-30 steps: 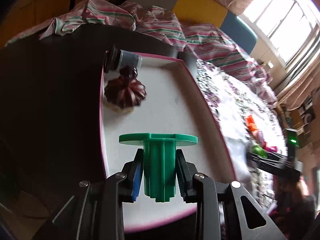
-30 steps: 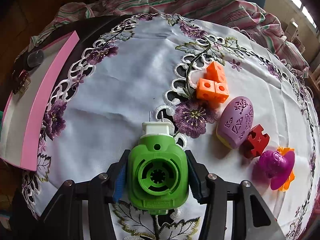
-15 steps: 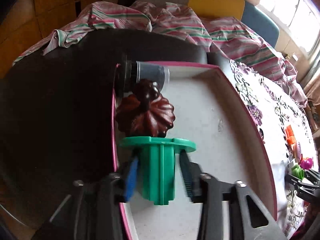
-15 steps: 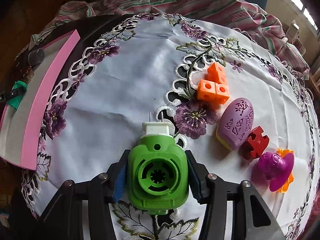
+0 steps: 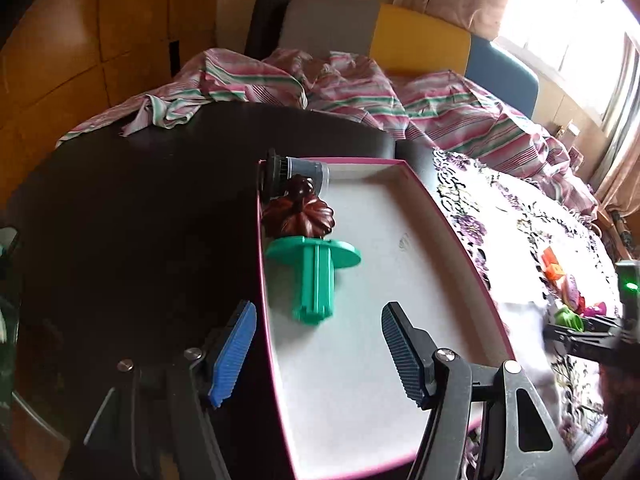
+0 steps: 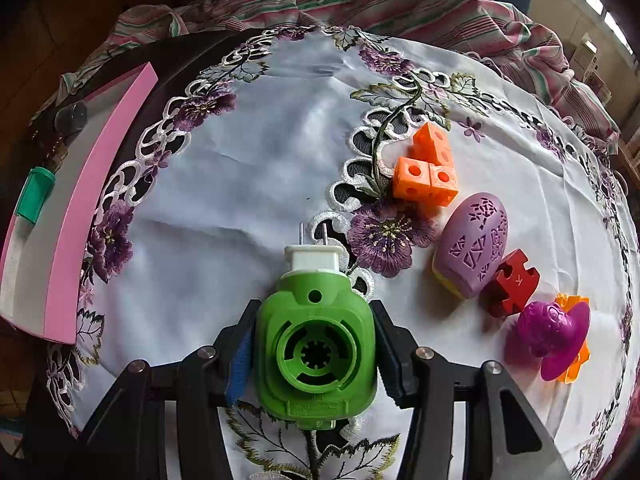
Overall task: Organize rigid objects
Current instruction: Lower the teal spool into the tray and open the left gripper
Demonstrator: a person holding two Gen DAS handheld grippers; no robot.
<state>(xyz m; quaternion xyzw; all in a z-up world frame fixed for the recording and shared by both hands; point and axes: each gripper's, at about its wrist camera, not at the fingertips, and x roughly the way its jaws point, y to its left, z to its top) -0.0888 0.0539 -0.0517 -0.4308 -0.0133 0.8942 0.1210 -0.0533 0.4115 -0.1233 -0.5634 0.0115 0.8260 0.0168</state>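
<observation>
A pink-rimmed white tray (image 5: 456,236) holds a green flanged peg (image 5: 314,276) lying by its left wall, a brown fluted piece (image 5: 300,216) and a grey cylinder (image 5: 300,170) behind it. My left gripper (image 5: 316,344) is open and empty just behind the peg. My right gripper (image 6: 316,356) is shut on a green plug-shaped toy (image 6: 316,344) above the tablecloth. The tray (image 6: 64,264) and the peg (image 6: 35,194) also show at the left of the right wrist view.
On the embroidered white tablecloth (image 6: 248,152) lie orange cubes (image 6: 426,168), a purple egg shape (image 6: 474,244), a red puzzle piece (image 6: 512,280) and a magenta piece (image 6: 554,332) on an orange one. A striped cloth (image 5: 348,92) lies behind the table.
My left gripper opened, let go of the green peg in the tray beside the brown piece, and drew back. My right gripper has stayed still with the green toy.
</observation>
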